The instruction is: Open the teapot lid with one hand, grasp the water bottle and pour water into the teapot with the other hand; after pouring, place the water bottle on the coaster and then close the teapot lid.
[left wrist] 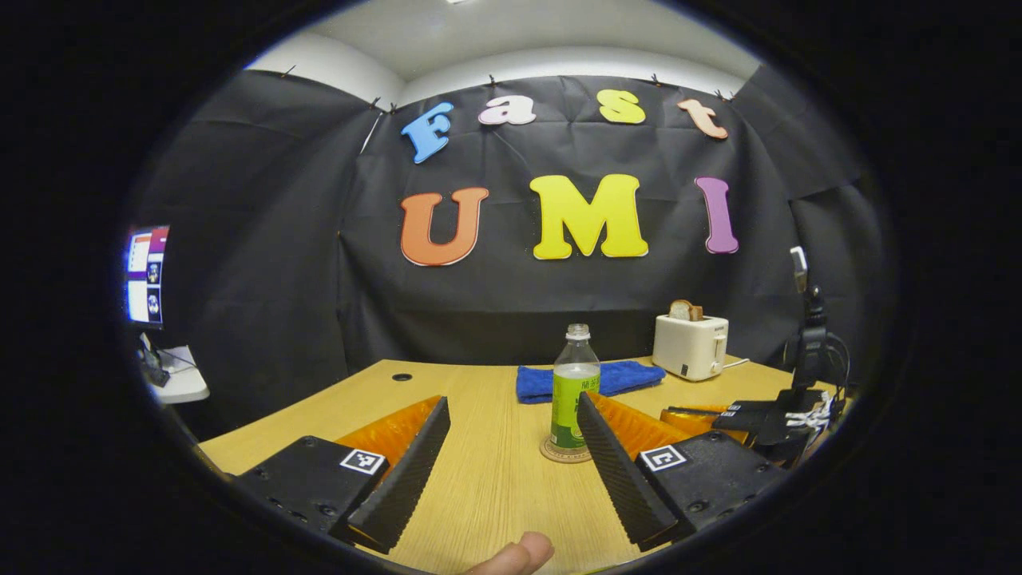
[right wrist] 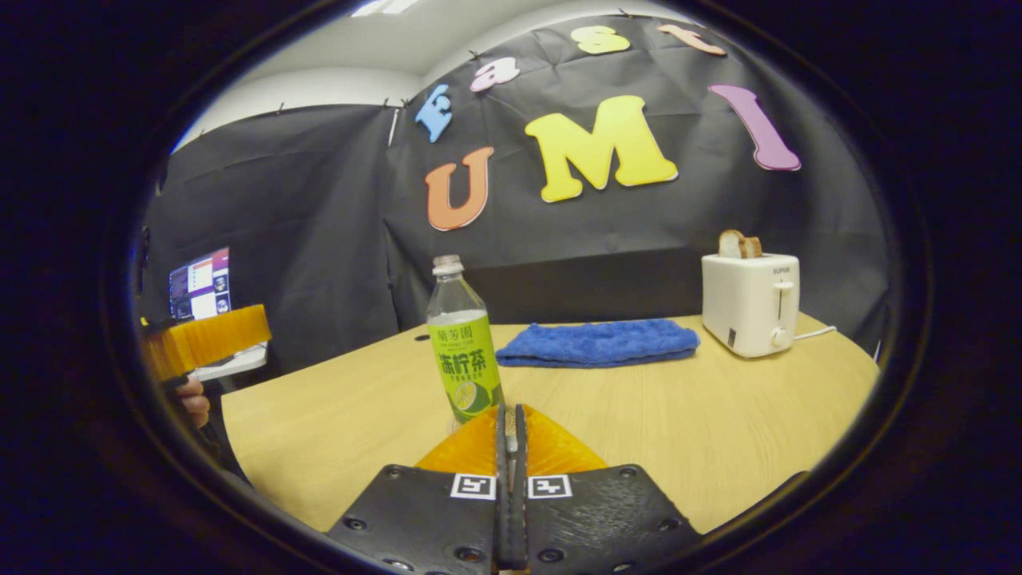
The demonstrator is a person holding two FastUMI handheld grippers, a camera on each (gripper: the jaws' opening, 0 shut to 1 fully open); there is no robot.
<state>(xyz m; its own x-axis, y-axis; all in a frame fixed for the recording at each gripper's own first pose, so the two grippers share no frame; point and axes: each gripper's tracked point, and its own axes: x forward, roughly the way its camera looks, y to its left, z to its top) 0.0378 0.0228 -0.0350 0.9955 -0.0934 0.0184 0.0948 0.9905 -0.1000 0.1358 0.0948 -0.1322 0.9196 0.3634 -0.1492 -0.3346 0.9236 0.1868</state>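
I take the water bottle [left wrist: 574,391] as my landmark: it stands upright on its round coaster [left wrist: 564,454] on the wooden table [left wrist: 487,471]. My left gripper [left wrist: 511,415] has its fingers spread wide, low over the table in front of the bottle, nothing between them. My right gripper [right wrist: 511,419] has its fingers pressed together, just in front of the bottle, empty. Behind the bottle lies a folded blue towel [right wrist: 597,343]; farther right of it stands a white toaster [right wrist: 750,303] with bread in its slot.
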